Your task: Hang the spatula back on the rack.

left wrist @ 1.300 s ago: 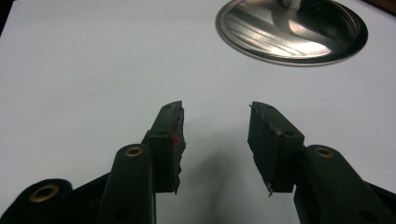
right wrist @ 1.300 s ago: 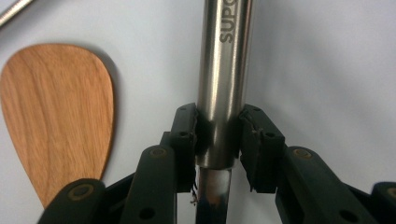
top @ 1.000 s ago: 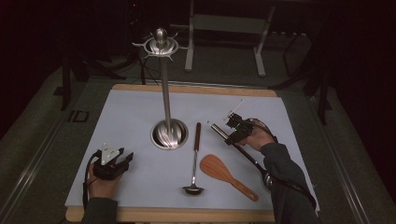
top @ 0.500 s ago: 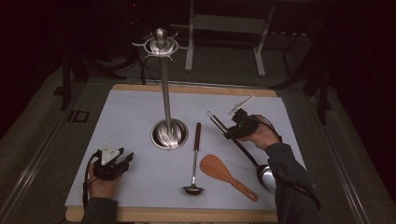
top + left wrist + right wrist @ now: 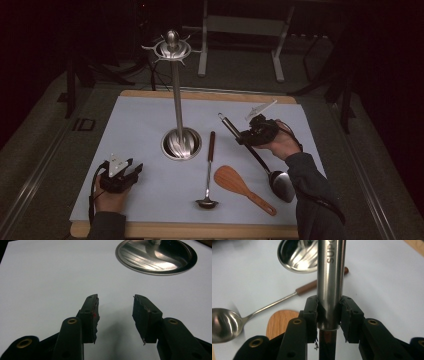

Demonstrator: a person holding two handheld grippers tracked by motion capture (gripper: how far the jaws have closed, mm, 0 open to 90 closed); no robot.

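The right gripper point(image 5: 245, 136), clamped on the large steel spoon's handle point(image 5: 329, 282), has lifted it off the desk's right side (hanging comes next); the left gripper point(image 5: 115, 312) rests open and empty near the front-left corner.

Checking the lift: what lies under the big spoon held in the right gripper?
Under the big spoon, whose steel handle the right gripper clamps, the pale mat shows, with the wooden spatula lying beside it. The person's sleeve covers the mat by the bowl.
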